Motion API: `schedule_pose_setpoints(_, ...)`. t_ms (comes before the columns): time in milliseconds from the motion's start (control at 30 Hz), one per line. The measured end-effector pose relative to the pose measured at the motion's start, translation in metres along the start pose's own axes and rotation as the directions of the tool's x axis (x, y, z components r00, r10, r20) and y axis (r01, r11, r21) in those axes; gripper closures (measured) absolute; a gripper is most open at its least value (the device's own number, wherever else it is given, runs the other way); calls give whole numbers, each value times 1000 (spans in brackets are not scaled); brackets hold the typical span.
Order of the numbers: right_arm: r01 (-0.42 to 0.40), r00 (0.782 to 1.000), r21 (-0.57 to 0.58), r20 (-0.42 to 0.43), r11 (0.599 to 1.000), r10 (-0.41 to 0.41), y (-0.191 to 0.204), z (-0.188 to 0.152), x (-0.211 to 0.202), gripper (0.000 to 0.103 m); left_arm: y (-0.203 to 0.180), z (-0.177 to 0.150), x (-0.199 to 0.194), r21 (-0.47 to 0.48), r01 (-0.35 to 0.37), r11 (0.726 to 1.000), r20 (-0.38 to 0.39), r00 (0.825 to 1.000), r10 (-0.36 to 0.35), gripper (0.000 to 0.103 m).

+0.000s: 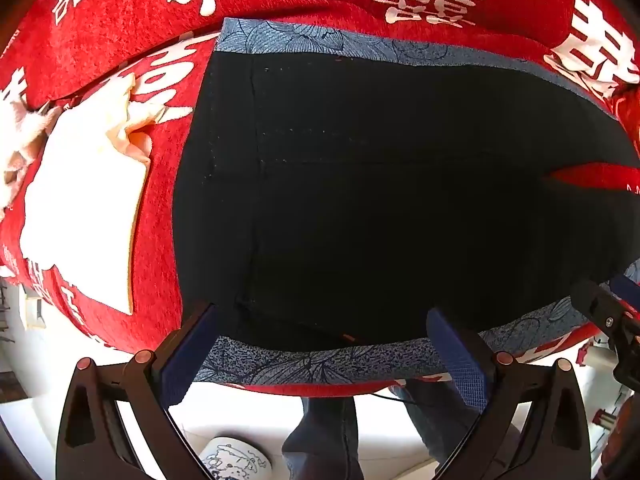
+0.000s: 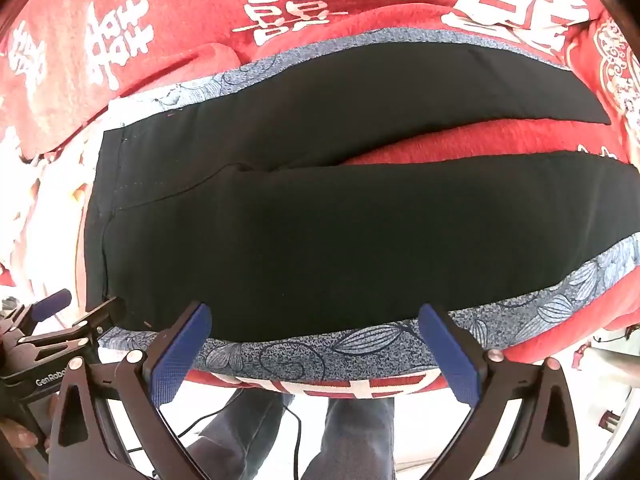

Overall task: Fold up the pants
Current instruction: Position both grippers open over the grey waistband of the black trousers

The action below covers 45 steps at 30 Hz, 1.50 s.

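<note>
Black pants (image 2: 320, 240) with blue floral side stripes lie flat on a red blanket (image 2: 180, 12), legs parted, so the near edge can be gripped; left gripper (image 1: 324, 344) and right gripper (image 2: 316, 340) hover over that edge, both spread wide and holding nothing, likely ready to lift it.

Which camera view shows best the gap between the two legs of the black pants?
The right wrist view: there the pants show both legs, with red blanket between them. The left wrist view shows mostly the waist part and only a small red wedge at its right edge.
</note>
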State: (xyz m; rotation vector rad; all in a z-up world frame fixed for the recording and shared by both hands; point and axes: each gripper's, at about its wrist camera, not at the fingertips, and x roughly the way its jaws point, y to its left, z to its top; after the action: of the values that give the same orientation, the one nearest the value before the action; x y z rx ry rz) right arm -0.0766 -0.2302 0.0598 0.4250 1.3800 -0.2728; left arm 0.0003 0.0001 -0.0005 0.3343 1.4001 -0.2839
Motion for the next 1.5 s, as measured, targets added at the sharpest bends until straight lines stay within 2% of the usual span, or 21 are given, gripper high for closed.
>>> schedule_pose_setpoints(433,-21,1000,7,-2,1000,21,-2,-4,3,0,-3,0,10,-3,-25,1000,-19,999,25,0)
schedule_pose_setpoints(833,-15,1000,-13,-9,1000,15,0,-5,7,0,-2,1,11,-11,0,1000,-44,999,-1,0)
schedule_pose_setpoints(1100,42,999,-44,-2,998,-42,-2,-4,6,0,-5,3,13,-8,34,999,-48,998,-34,0)
schedule_pose_setpoints(1500,40,999,-65,-32,997,-42,-10,-2,8,0,-8,8,12,-23,-6,1000,-29,1000,6,0)
